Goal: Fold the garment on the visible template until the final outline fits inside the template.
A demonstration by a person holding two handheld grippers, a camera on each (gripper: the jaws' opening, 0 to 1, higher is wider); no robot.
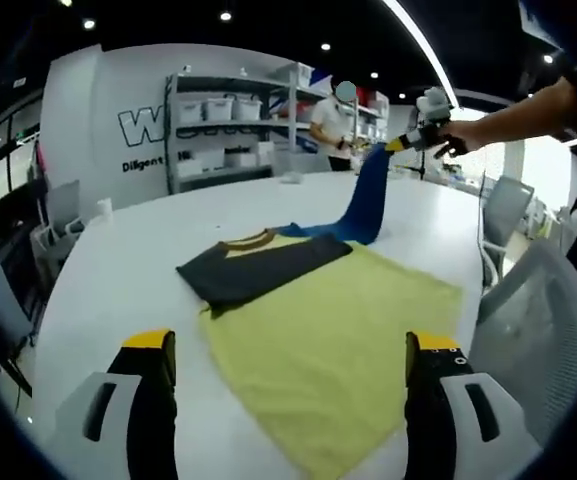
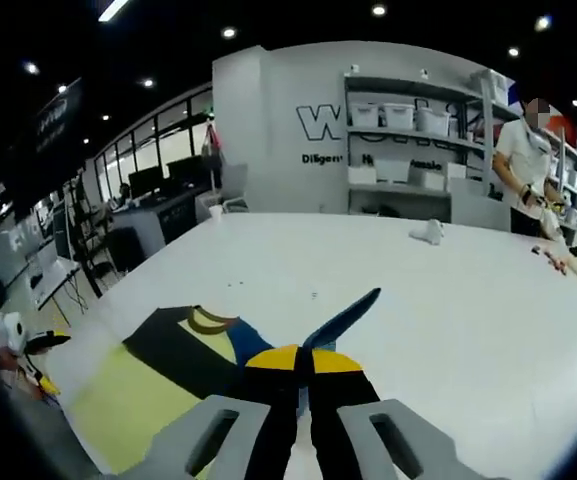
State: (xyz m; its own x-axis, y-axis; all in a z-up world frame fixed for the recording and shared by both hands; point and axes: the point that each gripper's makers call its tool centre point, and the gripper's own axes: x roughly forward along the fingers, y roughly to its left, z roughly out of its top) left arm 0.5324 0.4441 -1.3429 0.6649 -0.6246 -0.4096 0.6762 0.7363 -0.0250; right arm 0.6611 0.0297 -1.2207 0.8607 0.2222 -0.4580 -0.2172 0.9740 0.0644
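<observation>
With the left gripper (image 1: 293,400) hanging wide and empty above the near edge of the yellow template (image 1: 338,350) on the white surface (image 1: 118,260), the fold looks mid-step: farther off, the right gripper (image 1: 420,140) pinches the garment's blue sleeve (image 1: 368,200) aloft, and next should carry it over the dark body (image 1: 258,268).

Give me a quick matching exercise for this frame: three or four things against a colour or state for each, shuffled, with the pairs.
Things:
1. left gripper
2. right gripper
3. blue sleeve
4. yellow body of the garment

States:
A. lying flat on the white table
B. open, holding nothing
C. lifted off the table
D. shut on cloth

Pairs: 1-B, 2-D, 3-C, 4-A
</observation>
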